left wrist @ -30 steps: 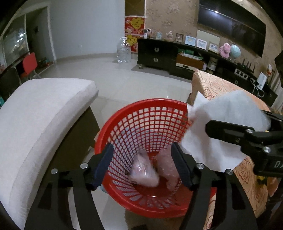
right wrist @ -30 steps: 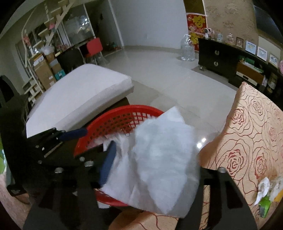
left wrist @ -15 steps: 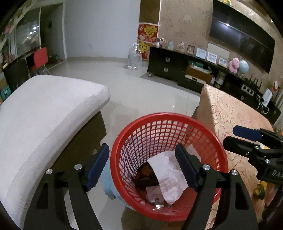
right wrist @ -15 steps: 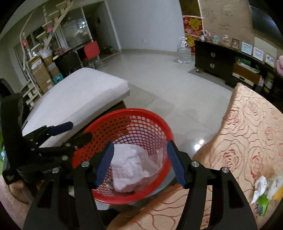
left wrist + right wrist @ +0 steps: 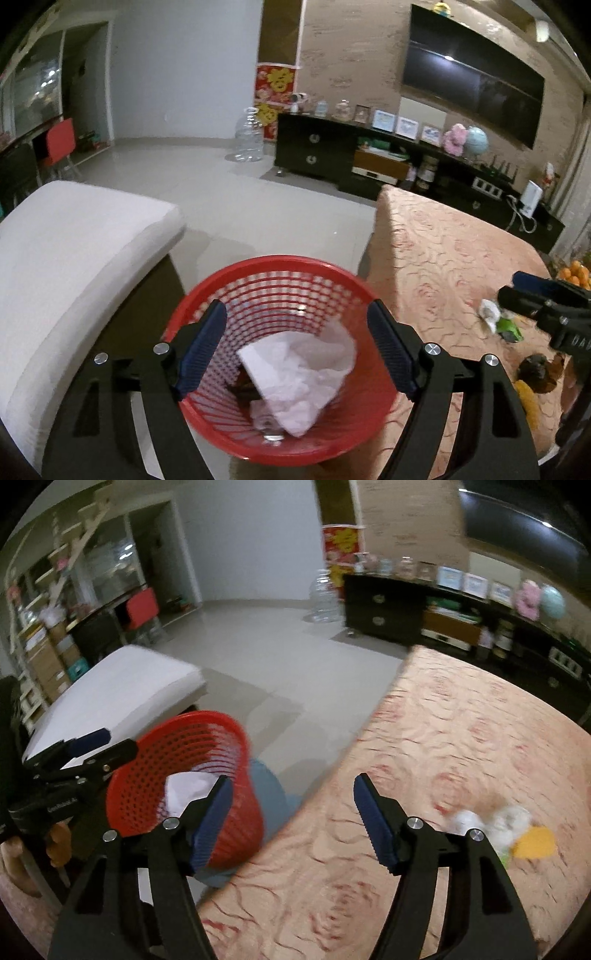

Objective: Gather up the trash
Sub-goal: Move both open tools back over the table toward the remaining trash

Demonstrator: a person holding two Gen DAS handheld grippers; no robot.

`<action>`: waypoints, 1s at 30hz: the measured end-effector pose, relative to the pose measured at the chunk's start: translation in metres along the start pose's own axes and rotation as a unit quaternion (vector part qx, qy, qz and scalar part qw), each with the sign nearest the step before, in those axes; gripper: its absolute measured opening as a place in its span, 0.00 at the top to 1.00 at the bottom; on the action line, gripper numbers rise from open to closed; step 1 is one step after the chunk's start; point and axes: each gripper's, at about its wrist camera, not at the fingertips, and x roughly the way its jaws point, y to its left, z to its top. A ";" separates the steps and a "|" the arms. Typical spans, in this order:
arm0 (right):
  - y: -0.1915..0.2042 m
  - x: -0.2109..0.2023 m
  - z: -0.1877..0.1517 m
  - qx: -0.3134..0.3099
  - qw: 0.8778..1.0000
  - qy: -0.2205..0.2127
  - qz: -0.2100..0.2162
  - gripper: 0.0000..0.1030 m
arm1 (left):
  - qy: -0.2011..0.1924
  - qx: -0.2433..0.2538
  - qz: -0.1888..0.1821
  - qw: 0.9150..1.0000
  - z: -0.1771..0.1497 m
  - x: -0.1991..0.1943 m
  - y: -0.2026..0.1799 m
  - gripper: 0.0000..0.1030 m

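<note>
Broadly, the scene is carried by a table draped in a rose-patterned cloth (image 5: 424,775), off whose left edge, down at floor level, a red mesh basket (image 5: 280,280) stands; a white cushioned seat (image 5: 74,243) lies on the basket's far side. Inside the basket a crumpled white tissue (image 5: 303,373) is seen resting on darker scraps, already disposed of. Near the table's right edge a small cluster of remaining trash (image 5: 495,827) is left: white crumpled wads beside a yellow piece and a green scrap, blurred in the right wrist view, so their exact nature cannot be told.

The left gripper (image 5: 295,350) is held above the basket mouth, its jaws having just been opening, nothing between them; the right gripper (image 5: 291,819) is seen over the cloth near the left edge, its jaws likewise having just been opening and likewise empty.

The wads are judged very light, soft and easily crushed, not fragile; a pinch across the bulk of one wad should serve, taken from above so the cloth is not caught; the flat yellow piece is likely better taken at an edge.
</note>
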 end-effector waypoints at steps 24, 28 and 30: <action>-0.168 -0.131 -0.134 0.186 0.960 -0.043 -0.205 0.21 | 0.014 0.139 -0.111 0.984 -0.030 0.010 -0.159 0.26; -0.177 -0.134 -0.144 0.198 0.957 -0.037 -0.209 0.21 | 0.020 0.175 -0.152 0.973 -0.042 0.008 -0.184 0.23; -0.179 -0.137 -0.146 0.203 0.956 -0.040 -0.209 0.21 | 0.015 0.205 -0.172 0.963 -0.051 0.003 -0.199 0.22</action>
